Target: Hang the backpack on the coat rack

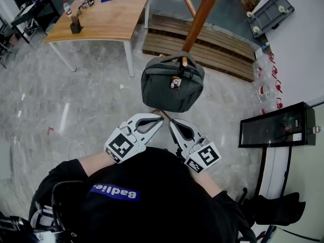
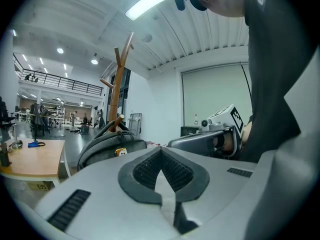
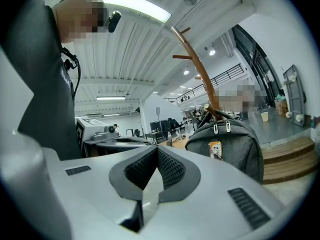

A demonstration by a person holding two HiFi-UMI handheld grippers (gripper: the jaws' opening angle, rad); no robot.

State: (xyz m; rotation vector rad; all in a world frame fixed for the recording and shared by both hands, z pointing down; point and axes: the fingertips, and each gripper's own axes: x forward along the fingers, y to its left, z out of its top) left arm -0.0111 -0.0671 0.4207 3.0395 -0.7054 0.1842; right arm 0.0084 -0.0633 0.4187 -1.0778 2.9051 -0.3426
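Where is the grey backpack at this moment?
In the head view the backpack hangs mid-frame on a peg of the wooden coat rack, just beyond the left gripper and right gripper, right of the table.

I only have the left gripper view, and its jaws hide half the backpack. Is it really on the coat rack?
Observer: Yes. The head view shows the backpack hanging by its top handle from a low peg of the coat rack.
Reviewer: And the other gripper, holding anything?
Observer: No. In its own view the right gripper has its jaws together, nothing between them.
Reviewer: Both clear of it?
Observer: Yes. From above, the left gripper and the right sit near the person's body, apart from the backpack.
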